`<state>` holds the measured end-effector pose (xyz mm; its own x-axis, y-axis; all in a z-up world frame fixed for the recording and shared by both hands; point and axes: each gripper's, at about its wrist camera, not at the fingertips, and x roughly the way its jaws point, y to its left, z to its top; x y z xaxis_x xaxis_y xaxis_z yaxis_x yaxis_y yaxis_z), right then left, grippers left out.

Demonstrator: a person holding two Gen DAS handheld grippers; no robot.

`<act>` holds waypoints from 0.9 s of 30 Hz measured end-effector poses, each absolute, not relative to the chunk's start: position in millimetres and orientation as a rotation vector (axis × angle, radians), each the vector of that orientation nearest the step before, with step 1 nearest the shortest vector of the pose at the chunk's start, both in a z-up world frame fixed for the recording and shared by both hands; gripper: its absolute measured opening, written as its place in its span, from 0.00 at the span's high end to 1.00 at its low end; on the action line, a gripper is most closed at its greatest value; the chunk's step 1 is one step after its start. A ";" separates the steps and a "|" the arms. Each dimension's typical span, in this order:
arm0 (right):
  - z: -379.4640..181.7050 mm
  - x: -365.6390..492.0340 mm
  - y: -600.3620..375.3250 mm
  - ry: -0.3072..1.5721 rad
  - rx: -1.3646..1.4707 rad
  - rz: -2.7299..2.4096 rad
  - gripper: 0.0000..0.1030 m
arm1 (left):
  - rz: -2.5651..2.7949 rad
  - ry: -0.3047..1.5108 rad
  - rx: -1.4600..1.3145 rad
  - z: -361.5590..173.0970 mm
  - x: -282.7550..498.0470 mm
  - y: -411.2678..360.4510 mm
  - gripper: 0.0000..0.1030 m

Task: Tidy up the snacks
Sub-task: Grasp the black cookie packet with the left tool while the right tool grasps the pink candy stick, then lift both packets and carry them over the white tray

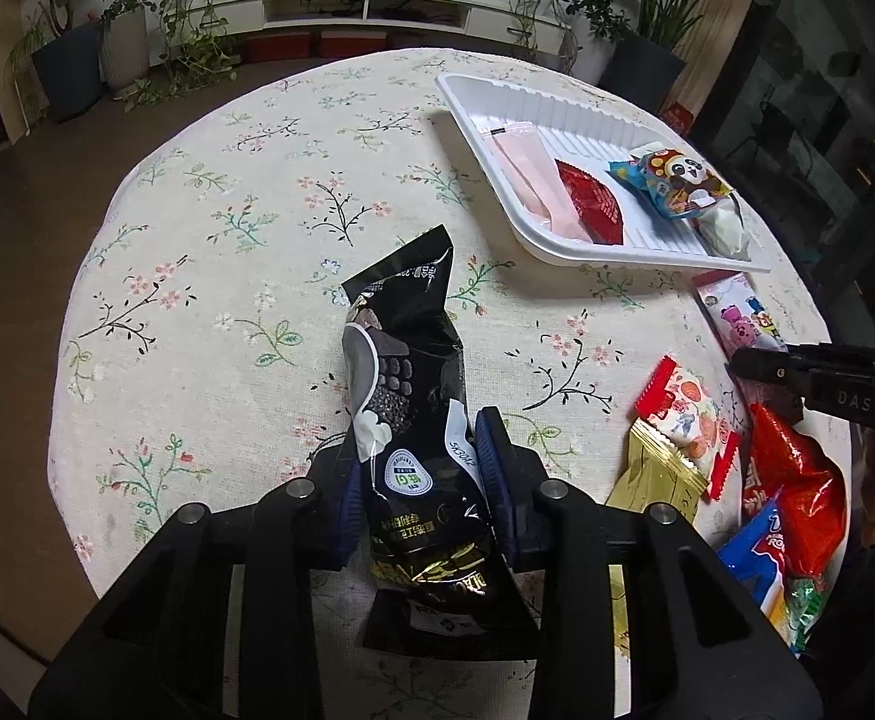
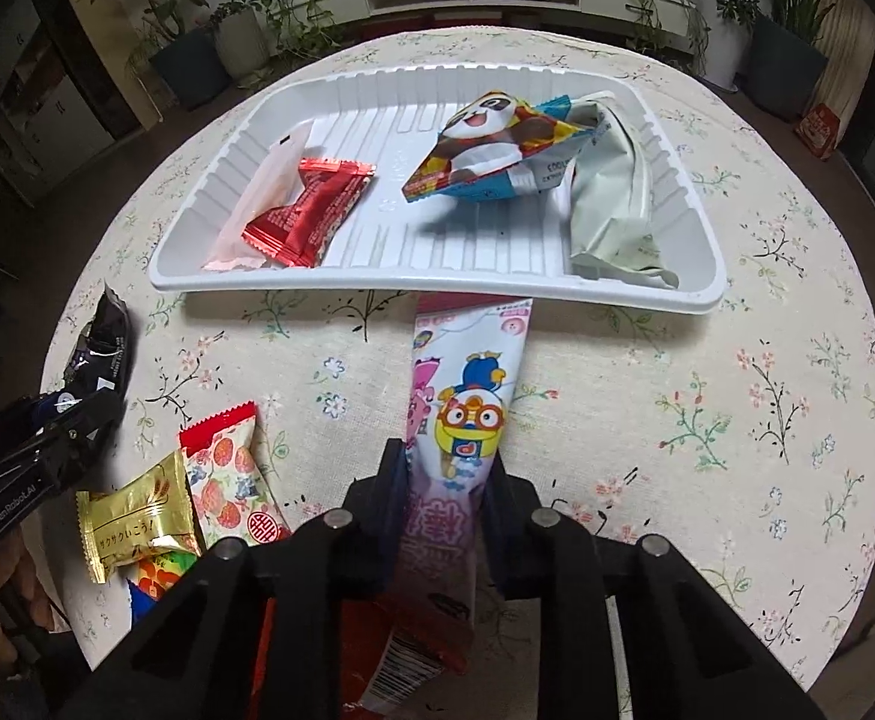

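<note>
My left gripper [image 1: 419, 468] is shut on a black snack packet [image 1: 407, 396] and holds it above the floral tablecloth, left of the white tray [image 1: 563, 246]. My right gripper [image 2: 446, 468] is shut on a long pink cartoon packet [image 2: 467, 396] whose far end reaches under the white tray's near rim [image 2: 437, 291]. The tray holds a pale pink packet [image 2: 257, 204], a red packet [image 2: 311, 210], a panda packet [image 2: 491, 144] and a pale green packet [image 2: 611, 192]. The right gripper also shows in the left wrist view [image 1: 755, 366].
Loose snacks lie on the table between the grippers: a gold packet [image 2: 137, 516], a strawberry-print packet [image 2: 227, 474], a red-orange bag [image 1: 797, 492] and a blue bag [image 1: 755, 564]. The round table's edge [image 1: 77, 300] curves close by. Potted plants [image 1: 65, 60] and a low shelf stand beyond.
</note>
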<state>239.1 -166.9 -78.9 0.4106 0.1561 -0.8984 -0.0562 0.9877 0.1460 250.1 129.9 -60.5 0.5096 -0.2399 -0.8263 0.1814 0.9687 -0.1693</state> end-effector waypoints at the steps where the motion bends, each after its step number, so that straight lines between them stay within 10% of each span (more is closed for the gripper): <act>1: -78.9 239.2 -167.2 1.136 0.107 0.139 0.78 | -0.254 1.006 -0.069 -60.6 250.2 130.6 0.70; 27: -66.2 208.1 -226.5 1.022 0.312 0.174 0.81 | -0.282 0.978 -0.086 -49.1 240.2 126.2 0.89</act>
<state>208.1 -226.5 -66.2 0.5135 0.2862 -0.8090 0.0025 0.9422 0.3349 240.2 126.2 -49.1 0.5253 -0.2741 -0.8055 0.1972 0.9601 -0.1982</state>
